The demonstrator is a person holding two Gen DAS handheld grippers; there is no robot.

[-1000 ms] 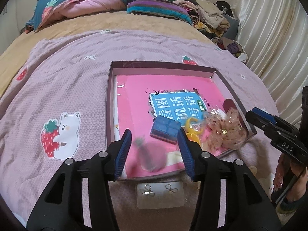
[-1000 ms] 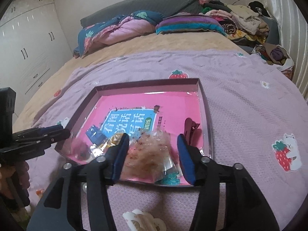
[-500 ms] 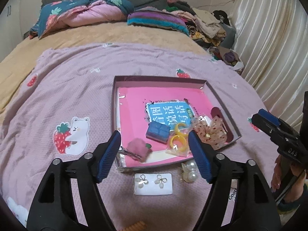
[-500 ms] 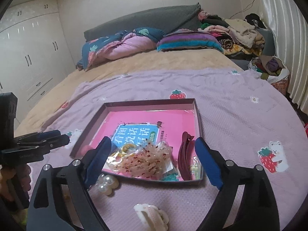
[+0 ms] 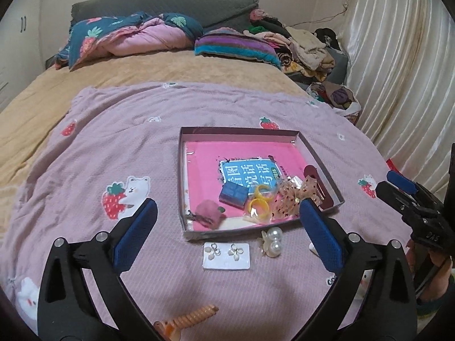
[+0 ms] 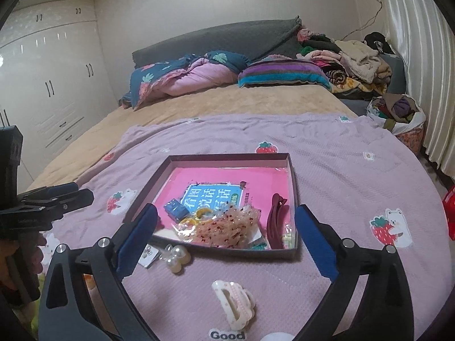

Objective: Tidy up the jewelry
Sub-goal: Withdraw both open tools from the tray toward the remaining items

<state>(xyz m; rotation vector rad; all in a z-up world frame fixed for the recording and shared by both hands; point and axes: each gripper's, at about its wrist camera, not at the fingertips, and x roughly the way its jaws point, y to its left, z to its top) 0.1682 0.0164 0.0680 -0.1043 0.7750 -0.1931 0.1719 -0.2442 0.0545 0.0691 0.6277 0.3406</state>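
Both grippers hung above the near edge of the lilac bedspread, angled downward toward the box. Left gripper: fingers spread wide, having just been opening, nothing between the pads; pearl clip and earring card lay on the bedspread in the gap between the fingers, just short of the box's near wall. Beyond the fingertips, inside the box: pink plush clip, blue case, yellow rings, spotted bow, dark red clip. An orange spiral clip lay near the left gripper's base.

Right gripper: fingers likewise spread wide after opening, gripping nothing. The bow and red clip sat just ahead between its fingertips, within the box; a white claw clip lay on the bedspread nearer the gripper's base. A hand holding the left gripper showed at the left edge of the right wrist view.
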